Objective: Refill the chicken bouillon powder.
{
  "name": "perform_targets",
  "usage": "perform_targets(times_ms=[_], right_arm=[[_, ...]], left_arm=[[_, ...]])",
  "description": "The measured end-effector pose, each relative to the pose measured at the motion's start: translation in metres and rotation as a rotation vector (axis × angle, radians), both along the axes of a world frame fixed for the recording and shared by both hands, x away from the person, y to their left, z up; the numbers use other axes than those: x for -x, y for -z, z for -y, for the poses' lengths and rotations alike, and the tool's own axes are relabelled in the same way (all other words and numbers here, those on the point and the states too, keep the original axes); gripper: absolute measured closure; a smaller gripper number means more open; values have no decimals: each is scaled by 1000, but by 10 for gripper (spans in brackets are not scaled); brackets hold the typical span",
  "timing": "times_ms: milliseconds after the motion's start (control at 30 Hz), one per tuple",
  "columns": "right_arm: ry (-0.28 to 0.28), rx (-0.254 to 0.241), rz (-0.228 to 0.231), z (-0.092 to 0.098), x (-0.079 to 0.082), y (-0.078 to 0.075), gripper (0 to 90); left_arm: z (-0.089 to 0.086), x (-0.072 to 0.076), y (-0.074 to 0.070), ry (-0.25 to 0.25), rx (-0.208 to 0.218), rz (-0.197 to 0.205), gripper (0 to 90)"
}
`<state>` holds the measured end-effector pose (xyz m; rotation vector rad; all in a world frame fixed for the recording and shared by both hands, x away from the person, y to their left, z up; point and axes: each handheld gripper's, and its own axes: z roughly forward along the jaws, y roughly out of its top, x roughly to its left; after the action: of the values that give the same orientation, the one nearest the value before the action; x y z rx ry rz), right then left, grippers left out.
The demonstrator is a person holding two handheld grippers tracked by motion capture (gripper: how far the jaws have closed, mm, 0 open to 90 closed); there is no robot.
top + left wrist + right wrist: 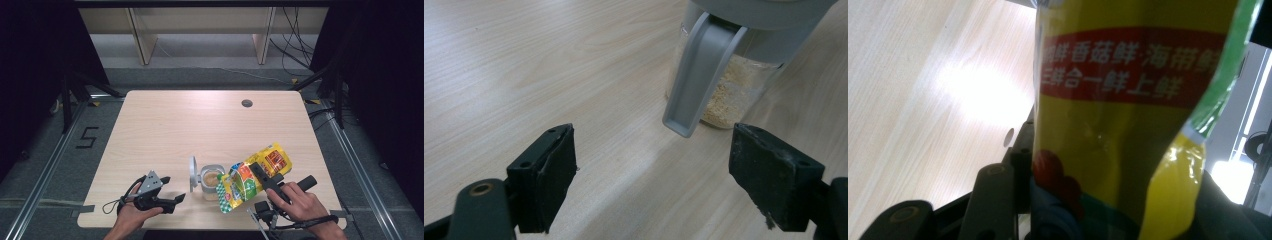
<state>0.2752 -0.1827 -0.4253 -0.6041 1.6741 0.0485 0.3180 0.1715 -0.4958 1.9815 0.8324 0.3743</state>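
The bag (252,178) was yellow with green edges and a red band of white lettering. The jar (212,181) had a grey lid over tan powder. The surface (200,125) was pale wood grain.

On the table (165,125), the jar (212,181) stands between left gripper (175,199) and pouch (252,176).

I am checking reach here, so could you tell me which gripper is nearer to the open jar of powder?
Right. The right gripper holds the yellow seasoning bag, tilted at the jar; the left gripper rests open on the table, apart on the jar's other side.
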Motion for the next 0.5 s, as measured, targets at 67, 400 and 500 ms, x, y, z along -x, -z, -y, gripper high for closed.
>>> perform_targets(times_ms=[67, 400, 500], right_arm=[[-1, -3, 0, 0, 0, 0, 575], [3, 1, 3, 1, 0, -1, 575], [-1, -1, 3, 1, -1, -1, 575]], left_arm=[[0, 0, 0, 1, 0, 0, 188], [-1, -1, 1, 0, -2, 3, 188], [0, -1, 1, 8, 3, 3, 188]])
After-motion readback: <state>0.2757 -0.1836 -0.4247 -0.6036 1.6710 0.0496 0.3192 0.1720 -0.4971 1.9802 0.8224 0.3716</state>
